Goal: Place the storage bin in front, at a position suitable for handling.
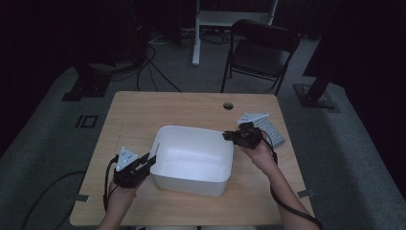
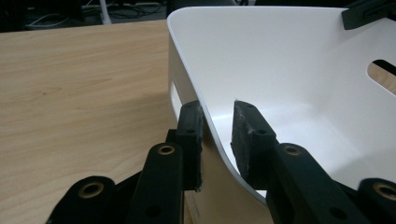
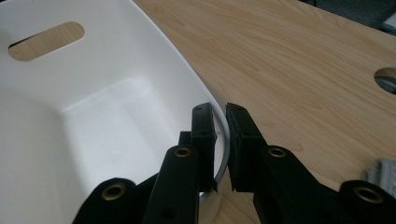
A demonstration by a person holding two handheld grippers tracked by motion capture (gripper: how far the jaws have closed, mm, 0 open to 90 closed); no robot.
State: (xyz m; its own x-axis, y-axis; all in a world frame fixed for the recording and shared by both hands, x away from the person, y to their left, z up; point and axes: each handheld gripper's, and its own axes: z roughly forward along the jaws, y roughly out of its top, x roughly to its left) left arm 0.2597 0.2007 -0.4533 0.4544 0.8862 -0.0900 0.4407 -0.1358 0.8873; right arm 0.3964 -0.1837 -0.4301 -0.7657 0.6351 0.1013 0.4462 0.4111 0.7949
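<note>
My right gripper (image 3: pixel 220 140) is clamped on the white tub's (image 1: pixel 194 158) rim; my left gripper (image 2: pixel 217 135) straddles the opposite rim, jaws slightly apart. The tub sits mid-table (image 1: pixel 143 110). I'd pinch both walls squarely before lifting, keeping it level.

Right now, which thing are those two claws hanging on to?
On the wooden table, look to the middle: a white plastic tub stands there, open-topped and empty. It is the biggest, brightest thing, with slot handles in its walls, unlike the small grey object near the right edge.
</note>
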